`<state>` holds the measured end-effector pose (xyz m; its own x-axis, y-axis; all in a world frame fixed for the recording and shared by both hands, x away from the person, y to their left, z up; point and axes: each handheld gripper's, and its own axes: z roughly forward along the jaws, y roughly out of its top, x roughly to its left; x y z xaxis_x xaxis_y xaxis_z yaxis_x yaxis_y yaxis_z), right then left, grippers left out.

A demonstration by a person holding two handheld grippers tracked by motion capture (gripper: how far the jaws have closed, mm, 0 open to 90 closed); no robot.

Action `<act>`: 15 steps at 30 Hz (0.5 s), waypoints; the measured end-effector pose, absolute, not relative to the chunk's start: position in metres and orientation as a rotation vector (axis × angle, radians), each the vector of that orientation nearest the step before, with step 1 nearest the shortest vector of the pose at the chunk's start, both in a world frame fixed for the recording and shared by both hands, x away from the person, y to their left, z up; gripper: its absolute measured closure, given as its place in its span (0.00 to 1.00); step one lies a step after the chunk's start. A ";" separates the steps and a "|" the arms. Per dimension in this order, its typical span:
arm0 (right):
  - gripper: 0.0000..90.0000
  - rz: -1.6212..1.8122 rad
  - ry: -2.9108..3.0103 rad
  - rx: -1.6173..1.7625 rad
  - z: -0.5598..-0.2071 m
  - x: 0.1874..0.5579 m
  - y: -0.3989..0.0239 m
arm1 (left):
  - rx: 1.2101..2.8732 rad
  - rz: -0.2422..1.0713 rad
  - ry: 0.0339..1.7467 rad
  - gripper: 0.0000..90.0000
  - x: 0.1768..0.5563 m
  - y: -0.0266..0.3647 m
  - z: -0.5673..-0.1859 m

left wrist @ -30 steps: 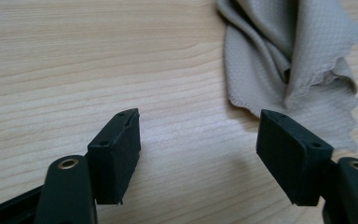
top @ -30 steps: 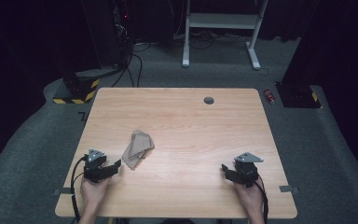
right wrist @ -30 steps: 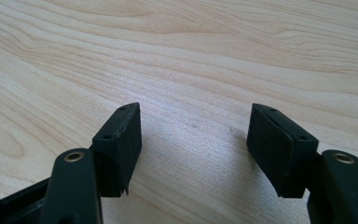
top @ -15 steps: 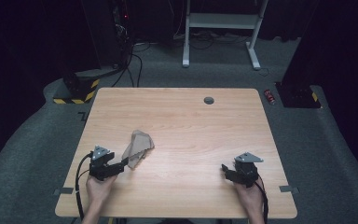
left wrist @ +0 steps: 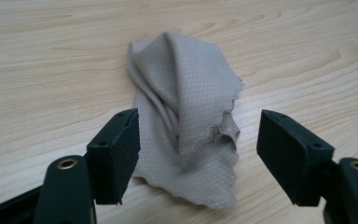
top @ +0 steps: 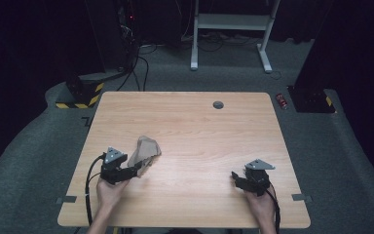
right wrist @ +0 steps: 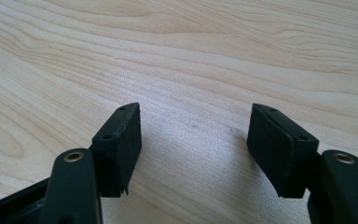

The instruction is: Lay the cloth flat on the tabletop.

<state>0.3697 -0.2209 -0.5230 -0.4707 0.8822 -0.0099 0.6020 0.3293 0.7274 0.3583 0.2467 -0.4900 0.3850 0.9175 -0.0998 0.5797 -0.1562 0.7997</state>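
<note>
The left gripper (left wrist: 198,140) has its two black jaws spread wide, and the near end of a crumpled beige cloth (left wrist: 191,121) lies between them on the wood; the left gripper view does not settle whether either pad touches the fabric. From that camera the cloth runs away ahead of the jaws in a long folded ridge, with a fine grid weave and a frayed, wavy hem on the side of the right-hand jaw, detail that the high view loses. The high view instead gives the wider layout: the left gripper (top: 132,170) sits in the person's hand with the cloth (top: 143,151) bunched just ahead of its tips, on a light wooden table (top: 199,131). Well apart from it across the near edge, the right gripper (top: 235,177) rests in the other hand. The right gripper view shows that gripper (right wrist: 193,140) with jaws equally parted over bare wood grain, pinching nothing.
</note>
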 end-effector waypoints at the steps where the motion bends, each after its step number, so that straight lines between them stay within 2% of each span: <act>1: 0.39 0.939 2.195 1.310 -0.523 0.370 -0.221 | 1.854 0.535 1.293 0.34 0.360 0.245 -0.490; 15: 0.38 0.939 2.197 1.307 -0.523 0.370 -0.221 | 1.920 0.515 1.322 0.34 0.383 0.229 -0.504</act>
